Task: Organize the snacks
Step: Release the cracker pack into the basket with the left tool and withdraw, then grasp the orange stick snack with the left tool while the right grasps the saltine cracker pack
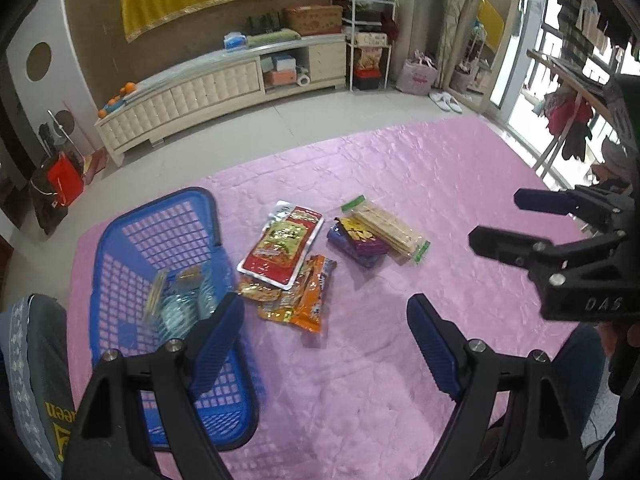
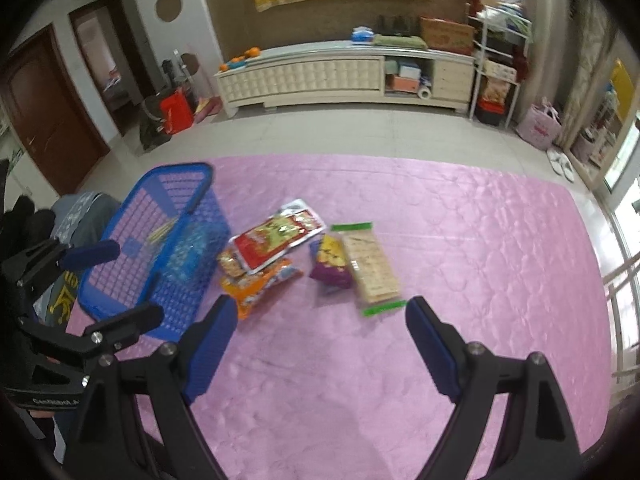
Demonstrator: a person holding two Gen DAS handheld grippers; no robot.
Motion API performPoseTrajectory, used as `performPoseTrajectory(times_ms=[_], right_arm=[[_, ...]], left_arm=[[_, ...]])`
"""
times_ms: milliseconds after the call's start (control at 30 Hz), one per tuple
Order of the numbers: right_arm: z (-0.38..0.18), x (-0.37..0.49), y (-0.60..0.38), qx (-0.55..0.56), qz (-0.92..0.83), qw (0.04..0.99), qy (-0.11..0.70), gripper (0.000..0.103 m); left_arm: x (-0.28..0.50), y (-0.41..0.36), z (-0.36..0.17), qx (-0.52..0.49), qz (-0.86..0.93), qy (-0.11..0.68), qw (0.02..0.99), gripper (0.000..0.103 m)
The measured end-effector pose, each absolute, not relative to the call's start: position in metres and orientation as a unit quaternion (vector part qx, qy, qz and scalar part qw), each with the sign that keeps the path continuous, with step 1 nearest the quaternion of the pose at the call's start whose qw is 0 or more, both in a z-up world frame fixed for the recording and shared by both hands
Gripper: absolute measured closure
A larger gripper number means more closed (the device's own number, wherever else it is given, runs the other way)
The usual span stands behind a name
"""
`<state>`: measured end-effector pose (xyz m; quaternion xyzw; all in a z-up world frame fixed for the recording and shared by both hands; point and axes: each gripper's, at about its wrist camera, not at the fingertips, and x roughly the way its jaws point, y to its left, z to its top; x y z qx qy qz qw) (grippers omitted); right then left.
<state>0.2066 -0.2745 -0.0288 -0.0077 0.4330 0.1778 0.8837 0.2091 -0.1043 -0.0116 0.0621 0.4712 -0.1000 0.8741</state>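
Both tools are spread wide with nothing between the jaws: the left tool (image 1: 326,332) hangs over the near edge of the blue basket (image 1: 120,240), and the right tool (image 2: 320,336) hangs above bare pink quilted cover (image 2: 460,220) just short of the snacks. The snacks lie loose on the cover, just beside the basket's right wall. A red flat pack (image 1: 284,244) rests on top of orange packets (image 1: 304,300); close by, a purple packet (image 1: 358,240) touches a long clear sleeve of crackers (image 1: 390,228) with green end seals. The basket already holds a clear-wrapped item (image 1: 180,300), its contents blurred. Judged by appearance, all packs are light, with slick film that may slide between the pads. The cracker sleeve looks stiff but fragile; it is best taken across its width near the middle, with a gentle squeeze. The pouches are soft and crushable; a raised edge or a sealed end offers the safest hold.
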Motion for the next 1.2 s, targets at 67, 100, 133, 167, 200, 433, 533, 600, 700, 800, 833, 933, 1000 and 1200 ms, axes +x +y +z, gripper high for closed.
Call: performPoseTrajectory(times_ms=[67, 100, 133, 167, 200, 433, 533, 600, 700, 800, 833, 933, 1000, 1200], right_arm=[[-0.035, 0.212, -0.283, -0.004, 0.172, 0.882, 0.439, 0.014], [-0.038, 0.215, -0.287, -0.004, 0.170, 0.881, 0.441, 0.014], [-0.042, 0.218, -0.290, -0.005, 0.166, 0.880, 0.445, 0.014], [-0.046, 0.220, -0.292, -0.006, 0.163, 0.879, 0.448, 0.014], [-0.051, 0.223, -0.294, -0.007, 0.162, 0.877, 0.452, 0.014], [-0.081, 0.246, -0.300, -0.002, 0.164, 0.864, 0.476, 0.014], [-0.093, 0.256, -0.301, 0.005, 0.161, 0.859, 0.485, 0.014], [-0.101, 0.263, -0.304, 0.012, 0.161, 0.856, 0.491, 0.014], [-0.110, 0.269, -0.307, 0.021, 0.162, 0.853, 0.496, 0.014], [-0.119, 0.274, -0.311, 0.029, 0.161, 0.850, 0.501, 0.014], [-0.121, 0.276, -0.313, 0.031, 0.161, 0.849, 0.503, 0.014], [-0.128, 0.280, -0.318, 0.034, 0.158, 0.847, 0.507, 0.014], [-0.132, 0.282, -0.321, 0.034, 0.157, 0.846, 0.508, 0.014], [-0.148, 0.287, -0.322, 0.040, 0.170, 0.837, 0.519, 0.014]], left_arm=[[0.217, -0.109, -0.018, 0.063, -0.100, 0.481, 0.869, 0.021], [0.223, -0.111, -0.023, 0.064, -0.096, 0.488, 0.865, 0.021], [0.227, -0.113, -0.027, 0.063, -0.096, 0.493, 0.862, 0.021], [0.231, -0.114, -0.030, 0.062, -0.095, 0.498, 0.860, 0.021], [0.237, -0.116, -0.035, 0.061, -0.094, 0.506, 0.855, 0.021], [0.259, -0.133, -0.060, 0.101, -0.079, 0.529, 0.839, 0.021], [0.269, -0.141, -0.072, 0.122, -0.080, 0.539, 0.830, 0.021], [0.278, -0.145, -0.081, 0.131, -0.074, 0.548, 0.823, 0.021], [0.291, -0.145, -0.093, 0.137, -0.065, 0.560, 0.814, 0.028], [0.300, -0.147, -0.109, 0.142, -0.068, 0.577, 0.801, 0.036], [0.303, -0.148, -0.116, 0.146, -0.068, 0.583, 0.796, 0.038], [0.312, -0.148, -0.133, 0.147, -0.053, 0.598, 0.786, 0.038], [0.317, -0.144, -0.143, 0.143, -0.041, 0.608, 0.780, 0.043], [0.324, -0.138, -0.169, 0.134, -0.033, 0.635, 0.760, 0.064]])
